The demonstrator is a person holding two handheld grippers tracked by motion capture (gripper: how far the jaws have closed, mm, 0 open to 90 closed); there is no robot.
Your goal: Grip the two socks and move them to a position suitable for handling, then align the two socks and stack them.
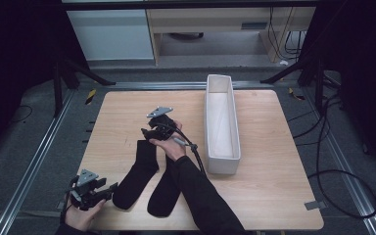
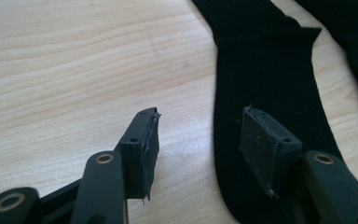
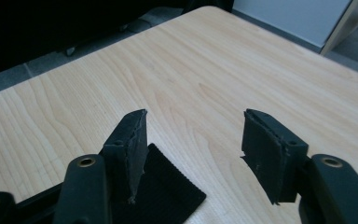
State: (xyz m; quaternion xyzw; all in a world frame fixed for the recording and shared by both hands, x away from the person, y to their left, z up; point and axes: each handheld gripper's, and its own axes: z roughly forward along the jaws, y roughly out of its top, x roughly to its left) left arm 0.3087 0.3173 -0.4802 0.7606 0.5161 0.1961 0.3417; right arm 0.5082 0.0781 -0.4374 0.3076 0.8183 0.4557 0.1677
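Near edge of the wooden table: left gripper sits low at the front left corner, jaws spread wide with nothing between them, tips just beside the toe of the left sock. In the left gripper view that sock's foot end lies flat on the wood, right under the far jaw.

Beside it, the second sock runs parallel, partly hidden under the person's right forearm.

Middle of the table: right gripper hangs over the cuff end of the left sock, jaws wide apart, nothing gripped. The right gripper view shows a ribbed cuff corner lying below the left jaw, not pinched.

Farther right: long white box, open top, looks empty.

Handling, my read: socks are light, limp, thin knit; they will droop and fold when lifted. Best hold looks like the cuff edge, pinching both layers, with the toe end taken by the other gripper to keep it straight. Fabric lies flush, so the jaw must scrape low.
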